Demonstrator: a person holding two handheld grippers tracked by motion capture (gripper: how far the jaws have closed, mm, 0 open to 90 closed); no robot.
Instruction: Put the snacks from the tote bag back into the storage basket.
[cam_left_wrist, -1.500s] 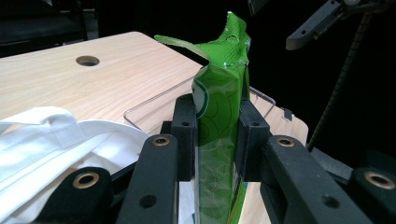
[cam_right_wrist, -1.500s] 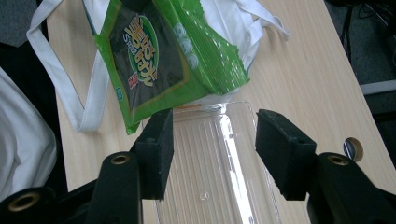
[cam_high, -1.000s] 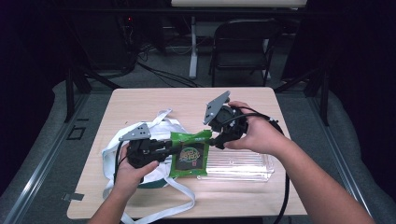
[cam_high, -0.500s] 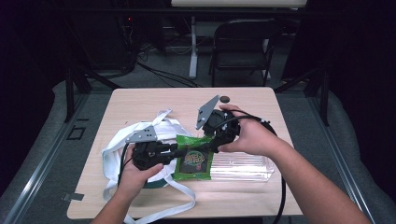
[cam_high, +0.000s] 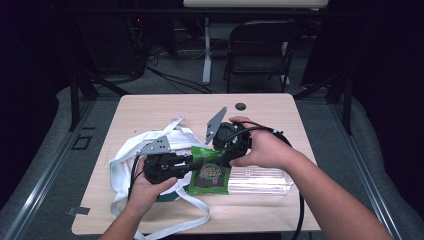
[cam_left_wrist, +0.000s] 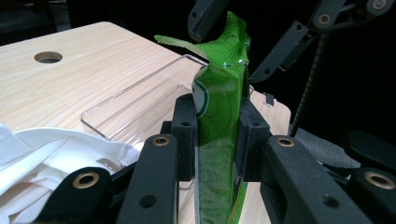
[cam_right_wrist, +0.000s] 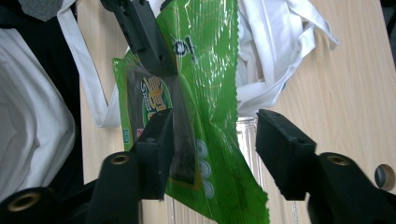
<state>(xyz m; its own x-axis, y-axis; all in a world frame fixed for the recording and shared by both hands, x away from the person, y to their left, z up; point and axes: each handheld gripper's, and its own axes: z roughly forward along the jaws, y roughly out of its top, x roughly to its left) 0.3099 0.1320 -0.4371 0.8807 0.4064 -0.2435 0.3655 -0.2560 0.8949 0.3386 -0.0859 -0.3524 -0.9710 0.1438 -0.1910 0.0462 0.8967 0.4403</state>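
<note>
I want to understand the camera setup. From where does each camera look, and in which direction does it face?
High view: above the person's side, facing forward and down on the table; forearms, hands and both grippers show.
Left gripper view: rides the left gripper, looking along its jaws, shut on the green packet.
Right gripper view: rides the right gripper, jaws either side of the packet, apart, just been closing.
All three views share the packet, the white cloth bag and the clear tray.

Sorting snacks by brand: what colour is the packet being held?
Bright green snack packet with faint swirls, clearest in the right gripper view.
</note>
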